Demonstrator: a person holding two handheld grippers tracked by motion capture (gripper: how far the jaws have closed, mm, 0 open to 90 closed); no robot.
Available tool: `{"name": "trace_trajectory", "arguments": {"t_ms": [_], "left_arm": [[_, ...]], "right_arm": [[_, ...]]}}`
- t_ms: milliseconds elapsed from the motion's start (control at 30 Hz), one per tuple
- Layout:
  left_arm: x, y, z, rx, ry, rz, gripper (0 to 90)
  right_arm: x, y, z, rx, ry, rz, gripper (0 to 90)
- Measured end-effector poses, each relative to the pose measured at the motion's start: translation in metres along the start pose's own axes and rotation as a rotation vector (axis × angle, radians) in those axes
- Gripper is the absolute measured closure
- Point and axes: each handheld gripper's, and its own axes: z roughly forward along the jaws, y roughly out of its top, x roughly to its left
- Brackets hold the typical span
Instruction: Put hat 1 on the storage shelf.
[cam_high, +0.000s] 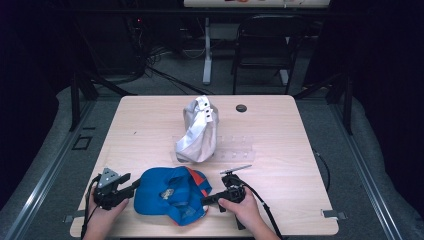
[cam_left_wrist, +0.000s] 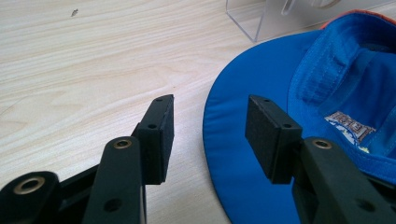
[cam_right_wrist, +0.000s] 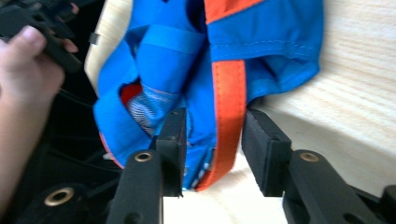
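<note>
Blue cap (cam_high: 172, 195): lying upside down at the near edge of the table, nearest the camera, between the two grippers; its inside is facing up, showing an orange panel and a woven label (cam_left_wrist: 352, 126).
Table (cam_high: 150, 125): a light wood-grain top carrying everything; its far and right parts are lying bare.
White cap (cam_high: 199, 131): standing crumpled near the table's middle, beyond the blue cap and well apart from it, leaning on a clear stand.
Clear acrylic stand (cam_high: 235, 147): sitting just right of the white cap; its corner is showing past the blue brim in the left gripper view (cam_left_wrist: 254, 21).
Left gripper (cam_high: 131, 186): being held by the person's left hand (cam_high: 102, 215) at the cap's left; its jaws are standing apart, released, one over bare wood and one over the blue brim (cam_left_wrist: 243, 121), gripping nothing.
Right gripper (cam_high: 206, 200): being held by the right hand (cam_high: 245, 207) at the cap's right; in the right gripper view its jaws are straddling the cap's rear edge and orange strap (cam_right_wrist: 229, 116), parted, not yet clenching it.
In the way: the bunched blue fabric is hiding most of the cap's interior from the right gripper view.
Black round disc (cam_high: 241, 108): lying alone near the far edge, right of the white cap.
</note>
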Motion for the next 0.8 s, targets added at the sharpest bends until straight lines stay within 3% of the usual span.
{"name": "trace_trajectory", "arguments": {"t_ms": [133, 233, 267, 300, 533, 800], "left_arm": [[0.0, 0.0, 0.0, -0.001, 0.0, -0.002, 52.5], [-0.001, 0.0, 0.001, -0.003, -0.001, -0.002, 52.5], [-0.002, 0.001, 0.002, -0.002, -0.001, -0.002, 52.5], [-0.002, 0.001, 0.002, -0.003, -0.002, 0.001, 52.5], [-0.001, 0.001, 0.002, -0.005, 0.001, -0.001, 52.5], [-0.002, 0.001, 0.002, -0.007, 0.002, 0.004, 52.5]], "right_arm": [[0.001, 0.001, -0.006, -0.024, 0.03, 0.026, 69.8], [0.002, 0.001, -0.009, -0.034, 0.022, 0.034, 75.5], [0.002, 0.002, -0.011, -0.023, -0.01, 0.03, 76.6], [0.002, 0.001, -0.01, -0.044, 0.019, 0.046, 76.8], [0.004, 0.001, -0.013, -0.047, 0.007, 0.041, 77.7], [0.009, 0.002, -0.023, -0.077, 0.026, 0.071, 78.1]]}}
